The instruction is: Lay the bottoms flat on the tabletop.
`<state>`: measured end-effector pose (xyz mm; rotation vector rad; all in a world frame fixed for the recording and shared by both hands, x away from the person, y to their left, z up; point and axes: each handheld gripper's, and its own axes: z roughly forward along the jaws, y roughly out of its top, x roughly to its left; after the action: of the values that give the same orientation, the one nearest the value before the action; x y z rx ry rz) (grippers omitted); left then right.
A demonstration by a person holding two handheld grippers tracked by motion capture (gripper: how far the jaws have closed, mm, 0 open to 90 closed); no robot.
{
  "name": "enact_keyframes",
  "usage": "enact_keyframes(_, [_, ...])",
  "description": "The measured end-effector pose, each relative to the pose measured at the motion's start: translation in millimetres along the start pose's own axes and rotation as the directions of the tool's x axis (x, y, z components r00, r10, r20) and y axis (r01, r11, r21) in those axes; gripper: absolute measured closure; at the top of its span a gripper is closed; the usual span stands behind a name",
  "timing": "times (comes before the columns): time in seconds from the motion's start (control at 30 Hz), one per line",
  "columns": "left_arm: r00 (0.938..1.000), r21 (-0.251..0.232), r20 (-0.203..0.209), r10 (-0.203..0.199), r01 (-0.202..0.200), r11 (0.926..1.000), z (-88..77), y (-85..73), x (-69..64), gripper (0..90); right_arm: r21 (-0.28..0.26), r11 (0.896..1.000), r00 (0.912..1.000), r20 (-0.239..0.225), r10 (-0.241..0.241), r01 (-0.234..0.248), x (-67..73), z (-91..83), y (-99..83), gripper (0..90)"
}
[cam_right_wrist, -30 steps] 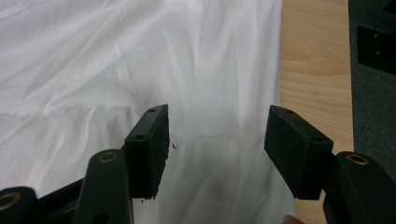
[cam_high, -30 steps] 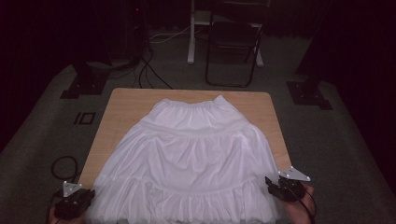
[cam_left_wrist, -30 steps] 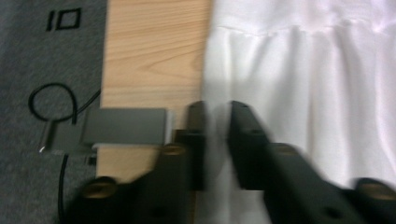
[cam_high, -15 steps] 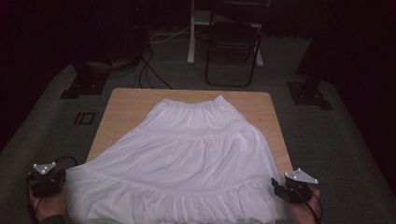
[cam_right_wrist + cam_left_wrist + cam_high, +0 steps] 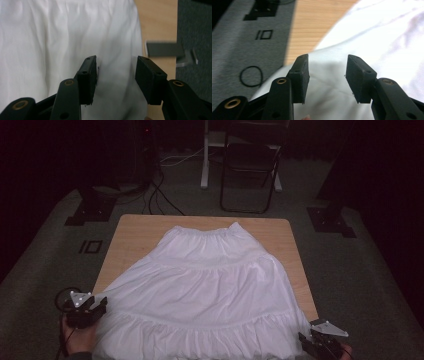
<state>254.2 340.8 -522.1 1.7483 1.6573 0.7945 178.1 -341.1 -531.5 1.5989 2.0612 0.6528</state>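
A white tiered skirt [image 5: 210,285] lies spread flat on a wooden table [image 5: 135,240], waistband at the far side and hem toward me. My left gripper [image 5: 101,303] is at the hem's left corner. In the left gripper view its jaws [image 5: 327,60] have just been opening and stand apart over the white fabric [image 5: 329,82] without pressing it. My right gripper [image 5: 303,340] is at the hem's right corner. In the right gripper view its jaws [image 5: 116,60] have been closing. They remain apart, with skirt cloth [image 5: 115,82] in the gap and the pads clear of it.
A black folding chair [image 5: 250,170] stands beyond the table. Dark stand bases [image 5: 90,212] [image 5: 330,220] sit on the grey carpet at either side. A cable loop [image 5: 250,76] lies on the floor left of the table. The hem hangs over the near table edge.
The left gripper swung out to the left with the hem corner, came back right, and its jaws opened. The skirt's left side now lies wider. The right gripper slid toward me.
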Motion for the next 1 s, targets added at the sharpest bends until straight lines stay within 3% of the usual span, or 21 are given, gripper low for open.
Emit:
enact_keyframes(0.07, [1.0000,0.009,0.008,-0.002,0.002,1.0000,2.8,-1.4,-2.2,53.7,0.011,1.000,1.0000,-0.003,0.005,-0.005,-0.6,0.0,-2.3,52.0])
enact_keyframes(0.13, [0.9998,0.020,0.017,-0.007,0.006,0.9998,6.8,-3.6,-4.0,53.7,0.008,1.000,0.9992,-0.027,0.028,-0.028,-3.8,-0.3,-4.3,60.8])
enact_keyframes(0.23, [0.9996,0.039,0.028,-0.001,0.000,0.9992,11.4,-7.1,-6.0,53.7,0.019,0.999,0.9995,-0.016,0.029,-0.028,-8.6,-0.3,-1.7,81.7])
enact_keyframes(0.3, [0.9994,0.052,0.035,0.005,-0.007,0.9986,13.7,-7.8,-7.0,53.7,0.008,0.999,0.9993,-0.011,0.036,-0.036,-12.2,0.1,0.2,86.8])
enact_keyframes(0.4, [0.9986,0.063,0.050,0.016,-0.019,0.9978,15.9,-8.0,-9.4,53.8,-0.011,0.998,0.9977,0.028,0.062,-0.062,-24.4,-0.5,4.3,88.1])
enact_keyframes(0.5, [0.9978,0.077,0.057,0.035,-0.039,0.9962,18.3,-7.9,-13.3,55.4,-0.043,0.994,0.9912,0.084,0.102,-0.099,-46.3,0.3,10.8,88.8])
enact_keyframes(0.63, [0.9974,0.076,0.063,0.034,-0.039,0.9964,18.7,-7.8,-15.9,56.8,-0.090,0.988,0.9755,0.170,0.139,-0.125,-76.8,-1.6,25.1,89.2])
enact_keyframes(0.7, [0.9969,0.072,0.070,0.037,-0.042,0.9965,19.1,-7.9,-16.8,56.6,-0.117,0.985,0.9628,0.227,0.147,-0.123,-86.6,-5.2,32.9,89.2])
enact_keyframes(0.77, [0.9972,0.073,0.065,0.037,-0.041,0.9965,19.1,-7.8,-17.3,56.3,-0.109,0.986,0.9483,0.277,0.155,-0.130,-94.2,-2.9,37.3,86.4])
enact_keyframes(0.8, [0.9970,0.071,0.068,0.036,-0.041,0.9966,19.2,-8.0,-17.3,55.6,-0.102,0.985,0.9408,0.296,0.165,-0.141,-96.9,-0.7,38.0,78.6])
enact_keyframes(0.83, [0.9969,0.071,0.070,0.036,-0.041,0.9967,19.2,-8.1,-17.3,54.4,-0.103,0.983,0.9393,0.293,0.178,-0.154,-98.9,0.4,38.0,68.6])
enact_keyframes(0.9, [0.9968,0.070,0.072,0.034,-0.039,0.9968,19.4,-8.1,-17.6,51.7,-0.129,0.978,0.9460,0.262,0.191,-0.162,-95.9,-0.9,36.7,58.7])
enact_keyframes(1.0, [0.9966,0.068,0.076,0.032,-0.037,0.9970,19.5,-8.3,-17.9,50.7,-0.178,0.975,0.9683,0.185,0.168,-0.135,-85.0,-3.8,34.8,50.6])
